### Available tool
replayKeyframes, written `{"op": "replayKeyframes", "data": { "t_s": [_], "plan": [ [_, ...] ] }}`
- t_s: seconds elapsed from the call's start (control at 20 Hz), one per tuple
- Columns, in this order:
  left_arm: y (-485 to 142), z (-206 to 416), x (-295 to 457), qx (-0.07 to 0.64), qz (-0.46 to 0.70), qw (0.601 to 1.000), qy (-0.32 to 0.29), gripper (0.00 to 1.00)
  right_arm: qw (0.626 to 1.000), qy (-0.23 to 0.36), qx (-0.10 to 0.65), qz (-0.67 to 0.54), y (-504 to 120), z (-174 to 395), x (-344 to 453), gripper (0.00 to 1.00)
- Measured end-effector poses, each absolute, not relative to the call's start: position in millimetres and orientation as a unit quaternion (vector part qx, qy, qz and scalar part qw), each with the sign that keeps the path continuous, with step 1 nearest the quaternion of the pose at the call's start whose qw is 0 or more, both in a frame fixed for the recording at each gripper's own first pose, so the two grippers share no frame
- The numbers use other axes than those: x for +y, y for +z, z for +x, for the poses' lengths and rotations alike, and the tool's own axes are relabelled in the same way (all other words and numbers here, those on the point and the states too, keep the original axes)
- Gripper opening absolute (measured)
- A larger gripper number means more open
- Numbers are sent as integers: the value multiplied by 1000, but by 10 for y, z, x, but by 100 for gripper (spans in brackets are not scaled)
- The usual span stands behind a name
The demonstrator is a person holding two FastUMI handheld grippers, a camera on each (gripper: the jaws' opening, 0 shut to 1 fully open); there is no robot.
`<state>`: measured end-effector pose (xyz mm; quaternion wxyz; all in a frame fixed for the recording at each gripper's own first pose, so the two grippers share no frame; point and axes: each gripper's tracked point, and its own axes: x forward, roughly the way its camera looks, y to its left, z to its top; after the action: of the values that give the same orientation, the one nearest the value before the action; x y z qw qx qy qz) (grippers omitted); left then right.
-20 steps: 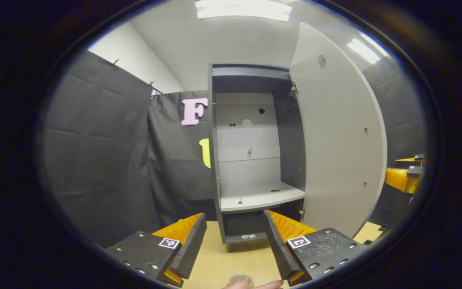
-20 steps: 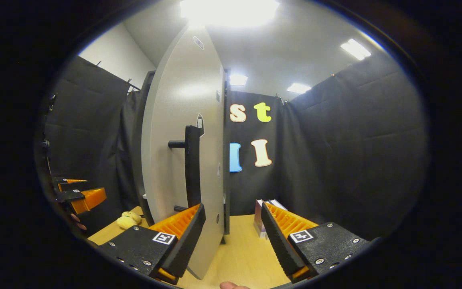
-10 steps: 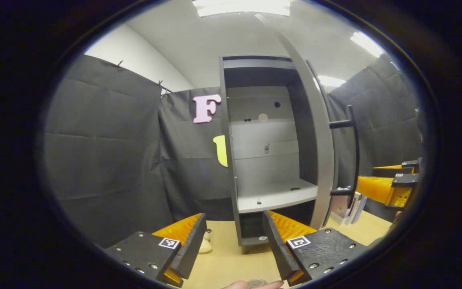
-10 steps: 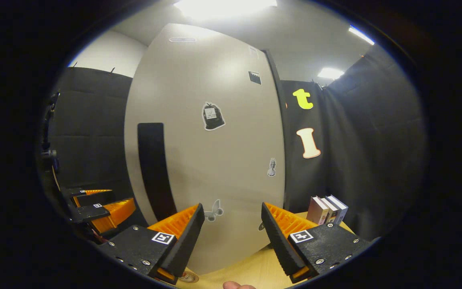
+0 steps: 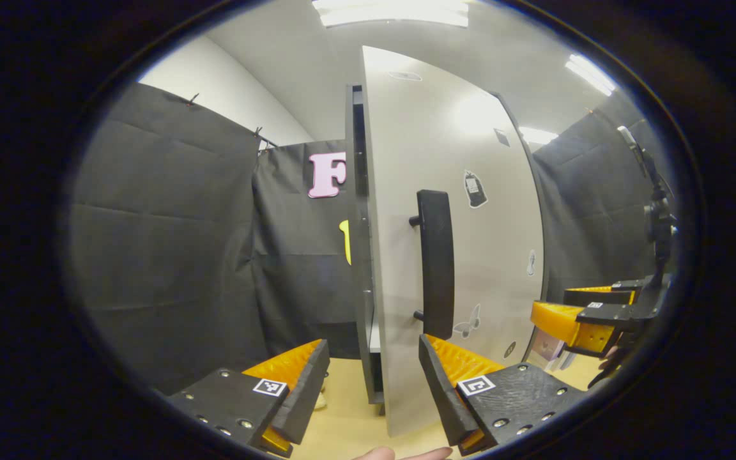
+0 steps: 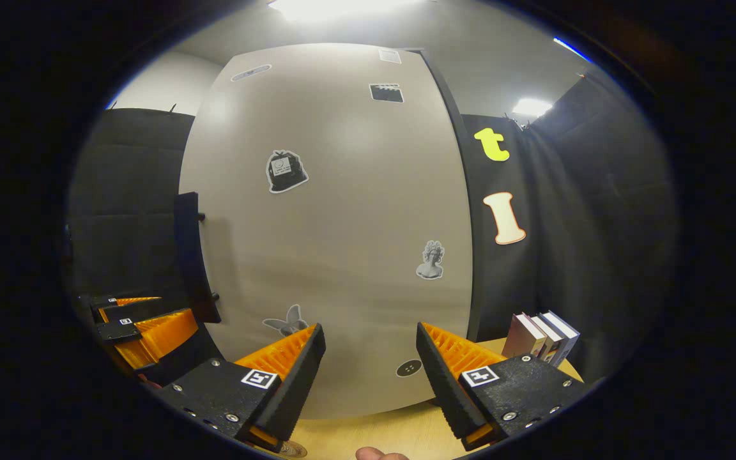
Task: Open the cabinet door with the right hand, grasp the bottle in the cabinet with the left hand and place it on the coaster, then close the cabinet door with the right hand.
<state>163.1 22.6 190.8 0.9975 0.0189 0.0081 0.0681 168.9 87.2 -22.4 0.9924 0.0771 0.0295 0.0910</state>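
I am finding the cabinet door [image 6: 336,230] nearly shut: in the left gripper view a narrow dark gap remains along the cabinet [image 5: 356,255] at the door's left edge. The door is not latched, so I judge the closing step unfinished. My right gripper [image 6: 368,370] is facing the door's outer face squarely with its fingers spread apart and gripping nothing; it is standing to the right of the handle [image 5: 437,262], placed, I judge, for a flat push, not a pull. My left gripper [image 5: 373,383] is waiting near the door's handle edge, fingers likewise apart and empty, clear of the door. The bottle and coaster I cannot place from these views. Some books [image 6: 542,337] are standing on the desk [image 6: 400,431] at the far right.
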Motion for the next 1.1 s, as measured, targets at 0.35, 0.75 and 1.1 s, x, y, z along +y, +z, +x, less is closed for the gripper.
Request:
{"op": "replayKeyframes", "data": {
  "t_s": [0.35,0.75,1.1],
  "plan": [
    [1812,1775,320,21,21,998,64,81,994,69,49,67,-300,1821,766,90],
    [1884,1732,132,3,27,998,55,86,994,59,43,76,-258,1802,591,90],
    [1934,1800,-93,-6,33,999,41,81,995,52,43,75,-231,1730,464,90]
  ]
}}
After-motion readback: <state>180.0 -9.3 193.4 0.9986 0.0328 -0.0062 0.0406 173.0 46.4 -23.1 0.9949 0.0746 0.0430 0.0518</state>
